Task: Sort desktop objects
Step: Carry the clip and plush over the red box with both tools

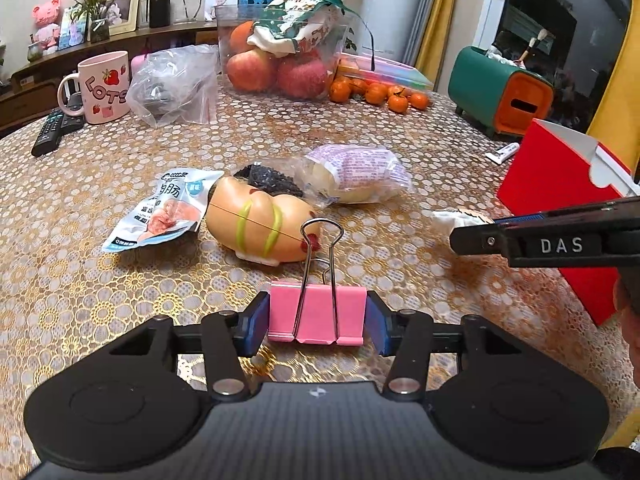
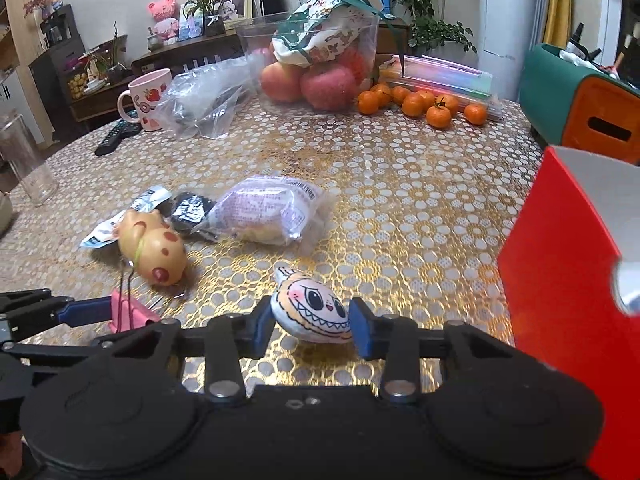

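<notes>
The left gripper (image 1: pixel 317 320) sits low over the table, pointing forward and roughly level, its blue pads clamped on the two ends of a pink binder clip (image 1: pixel 316 314); the clip's long axis runs across from pad to pad, and its wire handles rise and lean away from the camera. The right gripper (image 2: pixel 312 322) is likewise low and level, its pads pressed against both sides of a small plush monster face (image 2: pixel 310 312), whose long axis lies crosswise between the fingers with the toothy grin toward the camera and a pointed ear angled up and away to the left. In the left wrist view the right gripper enters from the right edge, just beside a red box (image 1: pixel 560 184) with an open top, which stands close on the right of both grippers. Just beyond the binder clip lies a tan toy figure (image 1: pixel 262 222) with green stripes, lengthwise left to right, touching a pale blue snack packet (image 1: pixel 160 212) on its left. Behind these rest a dark small packet (image 1: pixel 272 180) and a wrapped bun (image 1: pixel 356 174). Farther off stand a pink strawberry mug (image 1: pixel 105 86), a clear plastic bag (image 1: pixel 176 84), a clear tub of apples (image 1: pixel 280 60) and a row of mandarins (image 1: pixel 378 92).
</notes>
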`<state>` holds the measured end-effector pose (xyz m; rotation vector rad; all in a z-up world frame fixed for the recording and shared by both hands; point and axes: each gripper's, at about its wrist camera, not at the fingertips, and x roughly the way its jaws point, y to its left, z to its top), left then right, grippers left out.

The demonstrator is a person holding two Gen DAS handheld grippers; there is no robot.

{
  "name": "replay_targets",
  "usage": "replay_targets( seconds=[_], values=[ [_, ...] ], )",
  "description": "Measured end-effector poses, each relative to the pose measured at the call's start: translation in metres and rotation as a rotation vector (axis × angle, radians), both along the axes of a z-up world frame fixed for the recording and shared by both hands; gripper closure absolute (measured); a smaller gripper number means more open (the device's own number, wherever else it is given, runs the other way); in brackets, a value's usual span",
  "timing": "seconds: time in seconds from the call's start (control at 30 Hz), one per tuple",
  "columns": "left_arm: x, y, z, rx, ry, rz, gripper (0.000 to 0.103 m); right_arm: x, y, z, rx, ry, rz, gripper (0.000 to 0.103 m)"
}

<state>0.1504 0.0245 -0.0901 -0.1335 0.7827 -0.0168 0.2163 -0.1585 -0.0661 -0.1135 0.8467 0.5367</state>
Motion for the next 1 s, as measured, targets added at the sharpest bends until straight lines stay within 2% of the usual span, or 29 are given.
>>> replay_targets(
  seconds=[0.37, 1.0],
  values=[
    [-0.023, -0.020, 0.016, -0.025, 0.014, -0.011, 0.054, -0.035, -0.028, 0.020, 0.062, 0.032, -0.001, 0.064],
    [-0.047, -0.070, 0.079, -0.069, -0.057, -0.101, 0.054, -0.084, -0.100, 0.085, 0.109, -0.049, -0.011, 0.065]
  ],
)
